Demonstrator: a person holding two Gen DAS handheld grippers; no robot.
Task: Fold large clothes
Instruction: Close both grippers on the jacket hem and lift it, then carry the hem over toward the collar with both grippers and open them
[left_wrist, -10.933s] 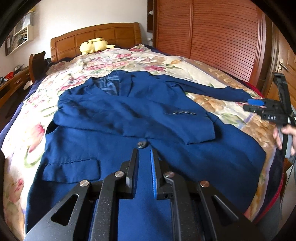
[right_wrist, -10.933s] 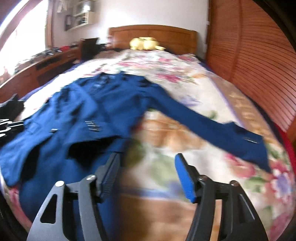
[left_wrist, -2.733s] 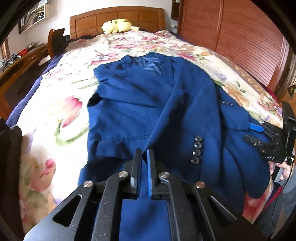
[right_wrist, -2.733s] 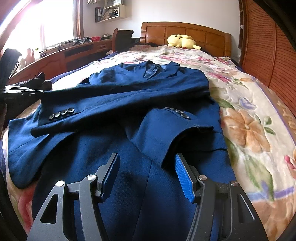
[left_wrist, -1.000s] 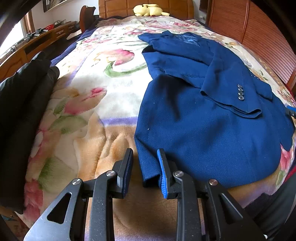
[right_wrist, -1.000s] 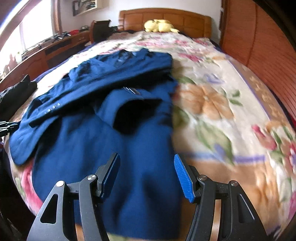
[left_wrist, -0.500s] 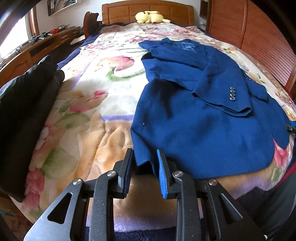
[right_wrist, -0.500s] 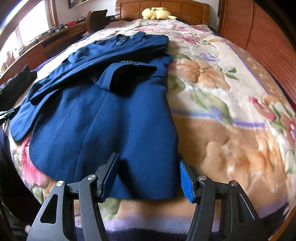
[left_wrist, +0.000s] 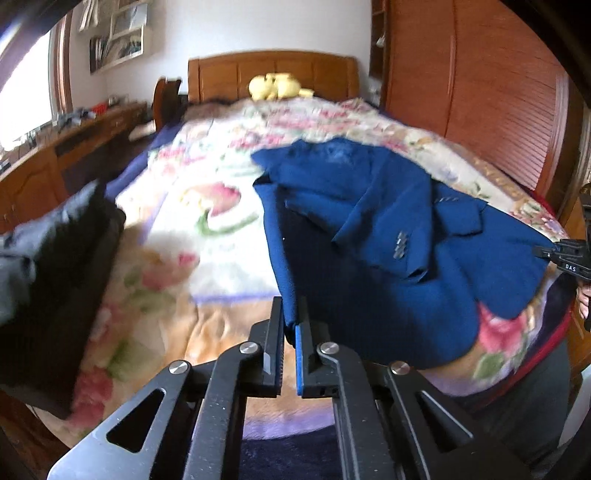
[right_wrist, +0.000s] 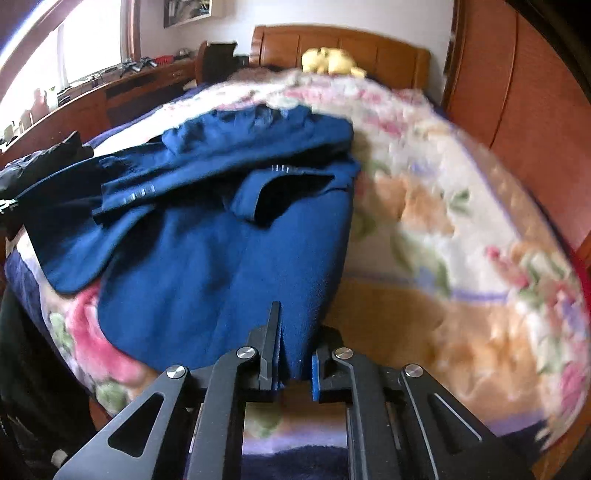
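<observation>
I have the blue jacket (left_wrist: 388, 236) lying on the floral blanket (left_wrist: 177, 229) toward the right half of the bed, collar at the far end, both sleeves already folded across its chest. My left gripper (left_wrist: 290, 325) pinches the near left hem corner, fingers pressed onto the cloth, and my right gripper (right_wrist: 293, 347) bites the near right hem corner in the same way. The step in hand, as I judge it, is carrying the hem up and over toward the collar. To do it well I should raise both corners together at equal height, keep the hem taut between them so the sleeves do not slide out, and lay it down level with the shoulders. A dark garment (left_wrist: 55, 266) sits at the near left, well apart, so it should not interfere. Half a second ago both sets of fingers stood open around the hem lying flat; now they are closed and the corners are lifted off the blanket, the views blurred with motion.
</observation>
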